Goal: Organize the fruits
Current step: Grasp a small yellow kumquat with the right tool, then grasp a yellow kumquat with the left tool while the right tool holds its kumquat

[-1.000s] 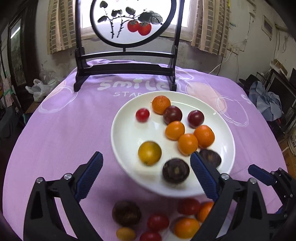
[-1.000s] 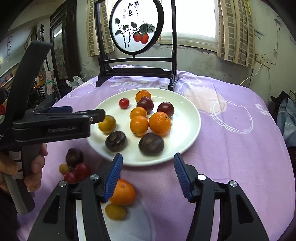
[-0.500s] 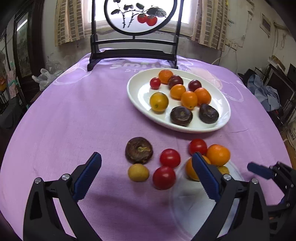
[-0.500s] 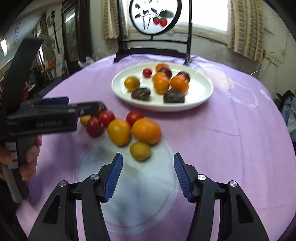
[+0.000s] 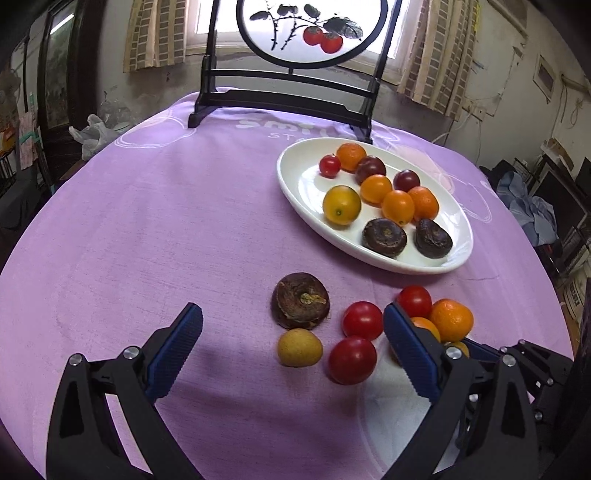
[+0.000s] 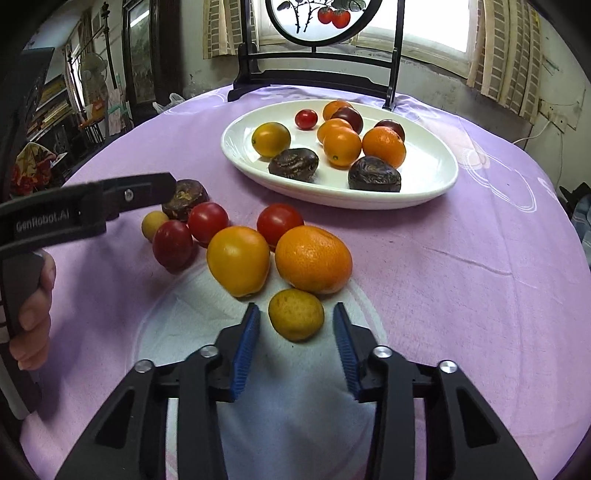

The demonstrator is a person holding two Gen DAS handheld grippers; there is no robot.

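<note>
A white plate [image 5: 295,177] [image 6: 436,177] holds several oranges, tomatoes and dark fruits. Loose fruit lies on the purple cloth in front of it: a dark brown fruit [image 5: 300,301], a small yellow fruit [image 5: 299,347], red tomatoes [image 5: 352,360] and an orange [image 5: 451,319]. My left gripper [image 5: 293,343] is open and low, with the brown and small yellow fruits between its fingers. My right gripper [image 6: 296,325] is open, its jaws on either side of a small yellow fruit [image 6: 296,314], apart from it. An orange [image 6: 313,254] and a yellow-orange fruit [image 6: 238,260] lie just beyond.
A black stand with a round painted panel [image 5: 310,33] is at the table's far edge behind the plate. The left gripper's body [image 6: 85,210] reaches in from the left of the right wrist view. The table edge curves round on all sides.
Both grippers have pulled back from the plate and dropped toward the loose fruit. The right gripper's jaws have narrowed and now flank the small yellow fruit.
</note>
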